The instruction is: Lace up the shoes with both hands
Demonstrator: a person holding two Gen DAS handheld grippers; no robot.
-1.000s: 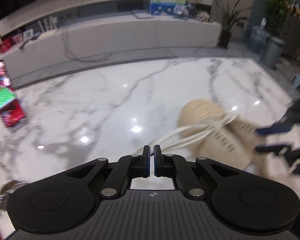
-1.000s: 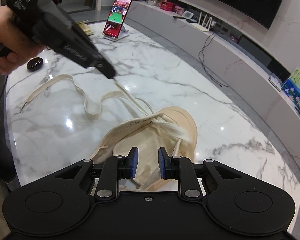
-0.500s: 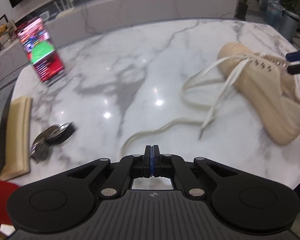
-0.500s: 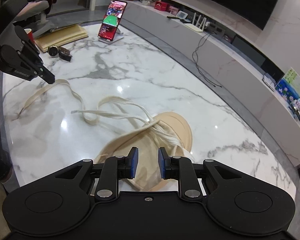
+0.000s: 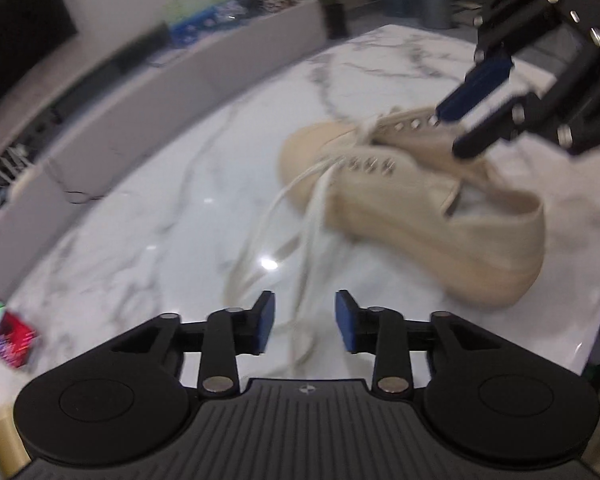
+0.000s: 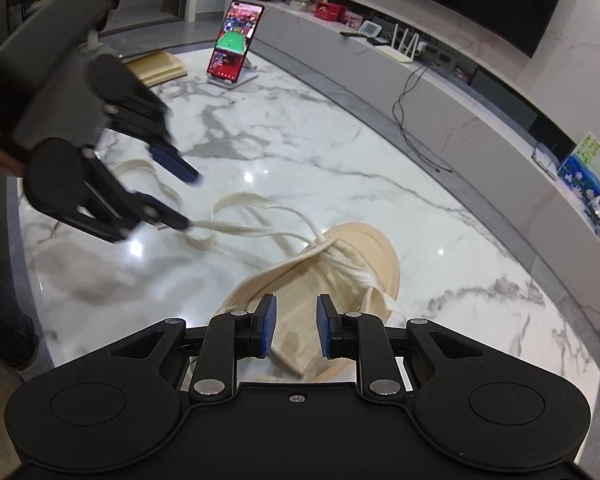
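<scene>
The left gripper (image 5: pixel 303 322) was found with its jaws part open, having just been opening; half a second before they had been shut, and a second before they had been shut on a strand of lace. In the left wrist view nothing was pinched between the pads; loose lace (image 5: pixel 314 216) was seen on the table (image 5: pixel 160 216) beyond the gap, at about 12 o'clock from the tips. From the right wrist view the same gripper (image 6: pixel 182 200) was seen at 10 o'clock, blurred, its lower finger just at a loop of lace (image 6: pixel 236 226); whether it touched could not be told. The view from the left gripper was noted to have swung from the phone side of the table to the shoe (image 5: pixel 416 208), which lay at 1 o'clock, toe toward 11 o'clock, eyelets (image 5: pixel 374 165) showing. The right gripper (image 6: pixel 294 330) was unchanged: jaws a little apart, held over the shoe's tongue (image 6: pixel 296 304) at 12 o'clock, with no clear pinch visible. The phone (image 6: pixel 236 54) stood at 11 o'clock, far off. It was judged that the pulled strand had been let go and a fresh hold on the lace nearer the shoe was being sought. Only the lowest eyelets appeared threaded, so most of the lacing was judged still to be done. Snagging of the slack loops was noted as a risk.
</scene>
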